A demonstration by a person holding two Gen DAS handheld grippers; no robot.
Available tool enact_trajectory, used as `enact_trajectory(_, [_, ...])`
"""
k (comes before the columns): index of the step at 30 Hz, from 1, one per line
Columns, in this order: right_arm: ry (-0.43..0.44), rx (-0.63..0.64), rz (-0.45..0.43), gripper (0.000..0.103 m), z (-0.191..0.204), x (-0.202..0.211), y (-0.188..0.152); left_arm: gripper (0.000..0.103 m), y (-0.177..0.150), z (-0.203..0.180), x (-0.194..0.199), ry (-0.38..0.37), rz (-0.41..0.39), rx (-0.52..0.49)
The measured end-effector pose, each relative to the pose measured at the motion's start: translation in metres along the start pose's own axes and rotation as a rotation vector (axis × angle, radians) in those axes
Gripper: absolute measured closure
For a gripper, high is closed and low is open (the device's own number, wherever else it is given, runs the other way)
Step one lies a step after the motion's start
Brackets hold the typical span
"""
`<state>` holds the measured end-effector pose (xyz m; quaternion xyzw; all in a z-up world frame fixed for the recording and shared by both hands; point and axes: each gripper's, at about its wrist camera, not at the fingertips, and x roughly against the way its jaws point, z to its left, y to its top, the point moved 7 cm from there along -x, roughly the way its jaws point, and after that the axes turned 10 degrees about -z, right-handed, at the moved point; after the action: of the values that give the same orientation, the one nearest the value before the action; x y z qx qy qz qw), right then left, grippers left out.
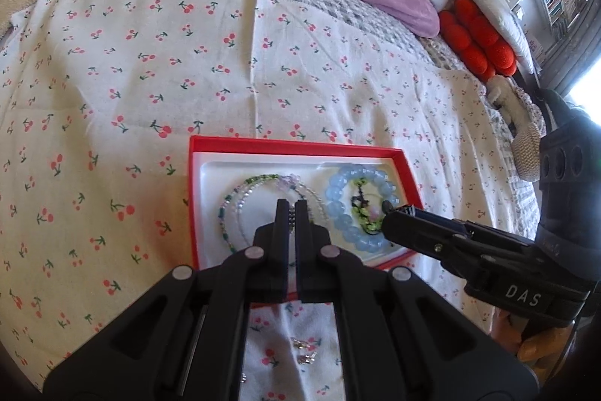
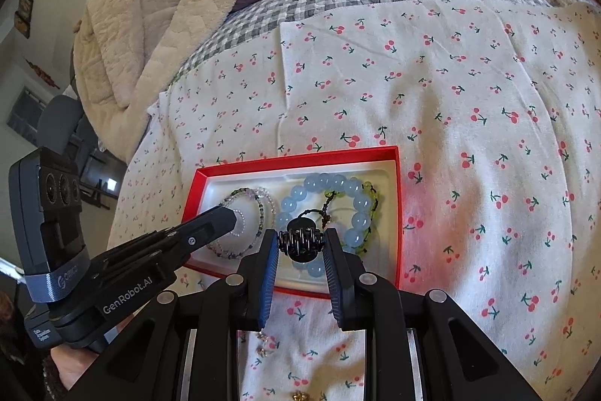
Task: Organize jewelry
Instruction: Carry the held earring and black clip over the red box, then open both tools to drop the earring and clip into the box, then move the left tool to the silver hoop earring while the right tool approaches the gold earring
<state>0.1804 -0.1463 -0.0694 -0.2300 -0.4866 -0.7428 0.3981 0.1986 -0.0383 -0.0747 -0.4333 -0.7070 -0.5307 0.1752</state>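
1. Right gripper (image 2: 300, 243): blue pads pinch a dark beaded bracelet (image 2: 300, 240) over the red box (image 2: 398, 213). Only the right wrist view shows this grip face-on; the left view catches just the tip.
2. Left gripper (image 1: 290, 217): jaws pressed together on a small dark beaded piece (image 1: 290, 217), seen only in the left view, above the thin bead strands (image 1: 240, 198).
3. Box holds a pale blue bead bracelet (image 2: 330, 183) and a green-black cord piece (image 1: 364, 209). White liner, red rim all round.
4. Cherry-print cloth (image 1: 112, 62) lies open left, right and beyond the box. Small metal pieces (image 1: 304, 352) lie on the near side.
5. Writing: "DAS" (image 1: 522, 292); "GenRobot.AI" (image 2: 127, 297); "ORICO" (image 2: 69, 276).
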Motion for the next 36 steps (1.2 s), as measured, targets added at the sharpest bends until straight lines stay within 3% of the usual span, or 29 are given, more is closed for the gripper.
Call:
enact_trajectory(11, [0.007, -0.014, 0.0, 0.076, -0.002, -0.003, 0.002, 0.097, 0.001, 0.005, -0.003, 0.05, 0.001, -0.037])
enact_trajectory(13, [0.01, -0.022, 0.006, 0.069, -0.001, -0.001, 0.004, 0.084, 0.002, 0.003, 0.001, 0.054, -0.009, -0.05])
enact_trajectory(14, [0.011, -0.023, 0.004, 0.054, 0.0, 0.001, 0.005, 0.081, 0.003, 0.003, 0.002, 0.058, -0.013, -0.055])
enact_trajectory(16, [0.006, -0.016, -0.018, 0.045, 0.001, 0.008, 0.008, 0.074, 0.005, 0.001, 0.008, 0.069, -0.022, -0.073])
enact_trajectory(18, [0.003, 0.003, -0.028, 0.045, 0.004, 0.013, 0.01, 0.072, 0.006, 0.0, 0.013, 0.073, -0.027, -0.087])
enact_trajectory(22, [-0.002, 0.017, -0.033, 0.045, 0.006, 0.022, 0.009, 0.051, 0.006, 0.002, 0.024, 0.097, -0.037, -0.109])
enact_trajectory(30, [-0.047, 0.027, -0.027, 0.043, 0.003, 0.037, 0.003, 0.035, 0.002, 0.011, 0.046, 0.141, -0.038, -0.117])
enact_trajectory(33, [-0.076, 0.038, -0.042, 0.039, 0.002, 0.047, 0.0, 0.024, -0.003, 0.014, 0.055, 0.151, -0.038, -0.124])
enact_trajectory(36, [-0.099, 0.051, -0.054, 0.036, 0.002, 0.056, -0.003, 0.022, -0.008, 0.016, 0.062, 0.17, -0.038, -0.129])
